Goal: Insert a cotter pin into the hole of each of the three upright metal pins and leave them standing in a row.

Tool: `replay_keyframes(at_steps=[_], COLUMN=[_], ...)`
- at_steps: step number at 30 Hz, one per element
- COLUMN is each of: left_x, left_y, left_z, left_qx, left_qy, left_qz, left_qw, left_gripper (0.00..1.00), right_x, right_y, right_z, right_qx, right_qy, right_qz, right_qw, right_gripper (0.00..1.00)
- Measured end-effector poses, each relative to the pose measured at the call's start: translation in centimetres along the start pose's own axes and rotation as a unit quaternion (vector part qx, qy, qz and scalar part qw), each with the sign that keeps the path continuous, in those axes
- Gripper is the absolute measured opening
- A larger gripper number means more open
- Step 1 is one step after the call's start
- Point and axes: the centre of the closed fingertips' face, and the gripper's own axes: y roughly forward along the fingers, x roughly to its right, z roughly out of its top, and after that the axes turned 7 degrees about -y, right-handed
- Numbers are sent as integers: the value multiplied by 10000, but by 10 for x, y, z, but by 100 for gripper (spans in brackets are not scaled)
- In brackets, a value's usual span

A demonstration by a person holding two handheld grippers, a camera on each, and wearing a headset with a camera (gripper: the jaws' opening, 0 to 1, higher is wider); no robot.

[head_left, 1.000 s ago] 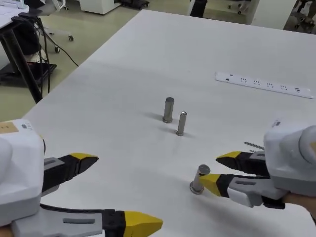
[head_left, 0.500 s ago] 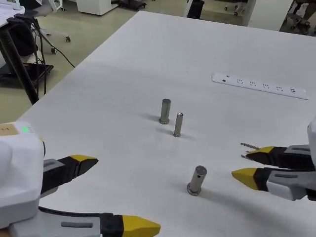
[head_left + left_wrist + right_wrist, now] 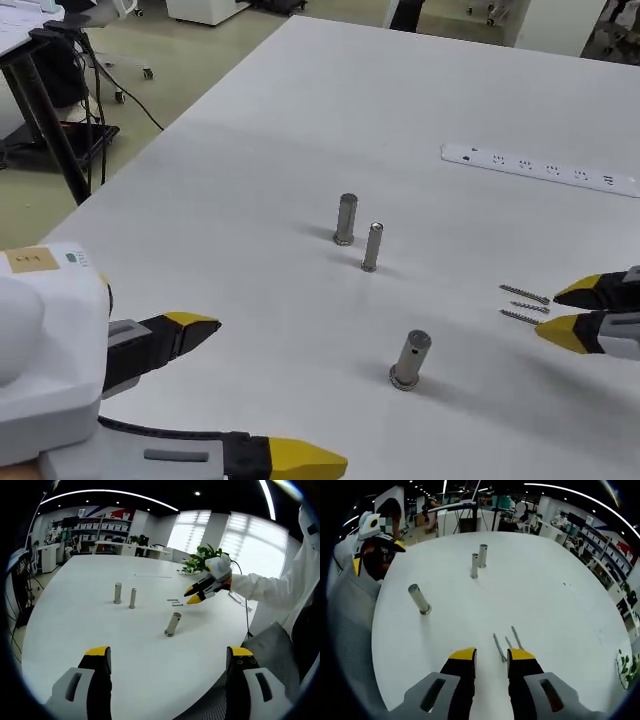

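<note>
While metal pins [image 3: 410, 358] stand, cotter pins [image 3: 524, 304] seem loose.

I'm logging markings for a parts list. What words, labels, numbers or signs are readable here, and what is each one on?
No text reads clearly in any view.
Tan sticker on top of the left gripper: print too blurred to read.
Power strip on the table: marks by its sockets too small to read.

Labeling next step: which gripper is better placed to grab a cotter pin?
Right. The right gripper is open, tips just short of the cotter pins; the left gripper is far off, on the other side of the metal pins.
</note>
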Motion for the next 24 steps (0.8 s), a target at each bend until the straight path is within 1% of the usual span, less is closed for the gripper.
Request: replay_keyframes(at_steps=[4,7,10,12,16,18,22,23,24], left_x=[-1,-2,-3,-5,-3,-3,-2,-2,-2], left_y=[-1,-2,-1,0,1,2,3,3,3], left_z=[-1,0,0,1,3,2,2,2,2], left_qx=[-9,-8,-7,-2,25,-1,-1,-1,-3], left_qy=[-21,-40,-62,-35,-58,-41,-28,-42,-44], left_qz=[14,17,63,112,70,62,51,46,45], left_qw=[10000,10000,10000,9999,10000,10000,10000,10000,10000], left_gripper=[94,93,92,91,90,90,90,90,90], right_x=[-1,0,2,4,6,7,7,6,8], right_y=[7,13,18,21,25,28,30,31,32], right_z=[-11,-17,-19,-20,-21,-23,-24,-23,-23], right_qx=[-249,-382,-413,-440,-544,-622,-666,-615,-628], right_qy=[-76,-179,-187,-180,-283,-333,-355,-345,-337], right_qz=[289,381,418,413,414,442,524,551,499], right_qw=[9992,9984,9981,9980,9973,9965,9958,9960,9962], right_gripper=[15,14,11,11,7,7,6,5,5])
